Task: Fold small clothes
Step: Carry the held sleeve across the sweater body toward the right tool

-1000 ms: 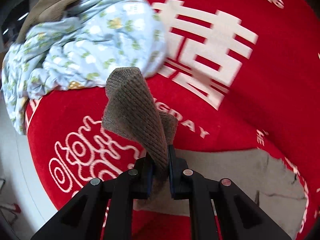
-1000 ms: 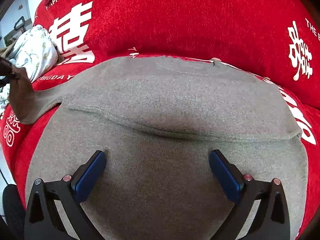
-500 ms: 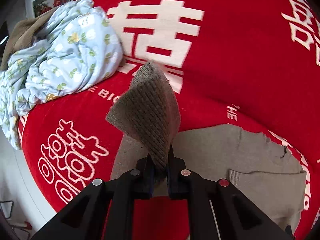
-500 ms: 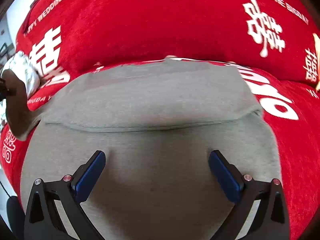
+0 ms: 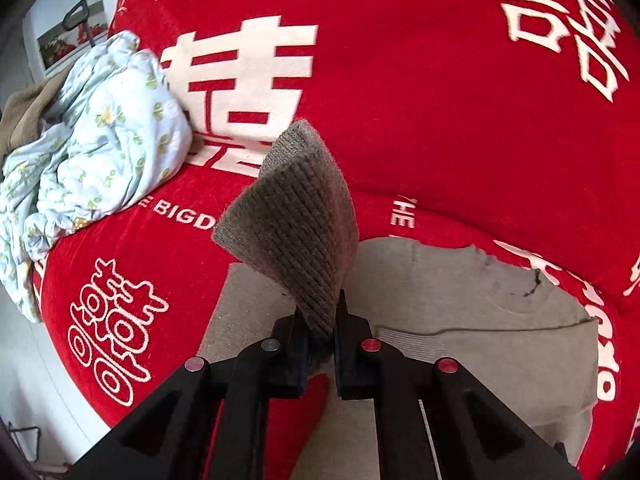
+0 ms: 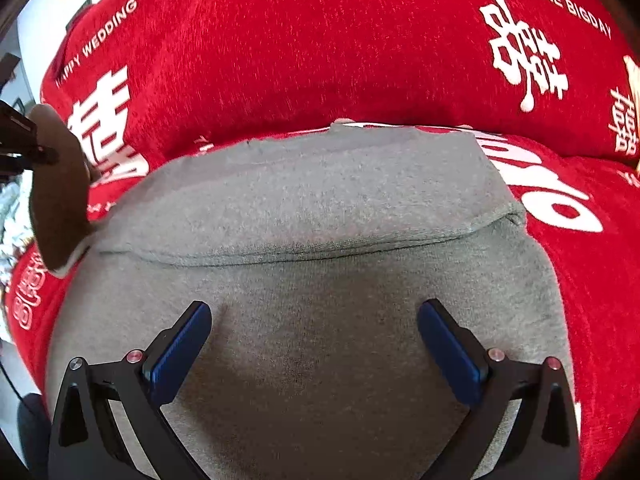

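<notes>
A gray knit sweater (image 6: 320, 216) lies spread flat on a red cover (image 5: 440, 112) printed with white Chinese characters and the words "HAPPY WEDDING" and "THE BIGDAY"; what the cover is draped over cannot be told. The left gripper (image 5: 320, 336) has its 2 fingers closed tight on the ribbed cuff (image 5: 296, 220) of the sweater's sleeve, and the cuff stands up out of the fingers, lifted off the cover, its end folded into a peak. In the right wrist view that lifted sleeve (image 6: 60, 192) hangs at the sweater's left edge, joined to the body. A fold line runs across the sweater's body, with the upper layer lying over the lower part. The right gripper (image 6: 314, 336) hovers over the near part of the sweater with its 2 blue-padded fingers (image 6: 180, 344) spread wide apart, holding nothing; whether they touch the fabric cannot be told. Toward the cover's far left edge, well apart from the sweater, sits a crumpled light-blue floral garment (image 5: 96, 136), with a brown garment (image 5: 24, 112) partly showing behind it.
</notes>
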### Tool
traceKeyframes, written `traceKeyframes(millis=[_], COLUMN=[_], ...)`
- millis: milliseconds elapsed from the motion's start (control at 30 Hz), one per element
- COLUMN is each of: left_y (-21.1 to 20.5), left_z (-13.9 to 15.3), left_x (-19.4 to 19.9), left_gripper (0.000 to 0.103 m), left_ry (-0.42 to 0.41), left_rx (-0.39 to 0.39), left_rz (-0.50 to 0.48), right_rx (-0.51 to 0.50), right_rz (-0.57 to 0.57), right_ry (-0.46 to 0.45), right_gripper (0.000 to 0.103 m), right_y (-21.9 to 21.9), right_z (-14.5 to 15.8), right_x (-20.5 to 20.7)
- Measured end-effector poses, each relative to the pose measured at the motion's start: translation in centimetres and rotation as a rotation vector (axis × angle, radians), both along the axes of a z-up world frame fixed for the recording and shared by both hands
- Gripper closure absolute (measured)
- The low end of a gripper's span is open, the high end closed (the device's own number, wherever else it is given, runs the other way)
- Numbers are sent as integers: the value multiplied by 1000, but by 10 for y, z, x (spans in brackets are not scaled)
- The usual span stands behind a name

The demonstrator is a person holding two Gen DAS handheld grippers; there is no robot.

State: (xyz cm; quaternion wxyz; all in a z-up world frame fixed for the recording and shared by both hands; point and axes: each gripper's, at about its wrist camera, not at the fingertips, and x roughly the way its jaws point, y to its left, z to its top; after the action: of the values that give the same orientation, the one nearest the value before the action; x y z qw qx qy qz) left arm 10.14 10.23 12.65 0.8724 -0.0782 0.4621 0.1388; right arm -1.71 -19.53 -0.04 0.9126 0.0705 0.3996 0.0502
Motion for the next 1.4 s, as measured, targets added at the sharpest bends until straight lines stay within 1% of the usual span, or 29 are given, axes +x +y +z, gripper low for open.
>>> traceKeyframes(millis=[100, 200, 267, 433, 467, 600, 733, 933, 1133, 1400], left_y=[-14, -30, -39, -64, -70, -89, -109, -153, -200, -263], left_z=[2, 6, 8, 13, 14, 15, 16, 18, 15, 14], left_x=[2, 2, 3, 6, 7, 11, 14, 14, 14, 12], left_gripper=[93, 93, 93, 93, 93, 93, 93, 93, 93, 93], left_ry=[6, 6, 6, 4, 4, 8, 10, 5, 11, 15], left_rx=[11, 11, 10, 15, 21, 43, 50, 70, 61, 62], left_rz=[-13, -35, -51, -95, -102, -120, -135, -192, -257, -362], right_rx=[15, 10, -15, -103, -109, -105, -99, -99, -142, -147], right_rz=[1, 5, 15, 48, 51, 51, 63, 67, 91, 99], right_ry=[-2, 7, 18, 13, 11, 1, -1, -10, -18, -33], right_gripper=[0, 0, 0, 0, 0, 0, 0, 0, 0, 0], right_y=[-2, -1, 0, 2, 2, 1, -1, -3, -1, -7], right_z=[1, 3, 4, 2, 1, 1, 0, 0, 0, -1], right_x=[0, -1, -5, -20, -21, -26, -29, -36, -46, -56])
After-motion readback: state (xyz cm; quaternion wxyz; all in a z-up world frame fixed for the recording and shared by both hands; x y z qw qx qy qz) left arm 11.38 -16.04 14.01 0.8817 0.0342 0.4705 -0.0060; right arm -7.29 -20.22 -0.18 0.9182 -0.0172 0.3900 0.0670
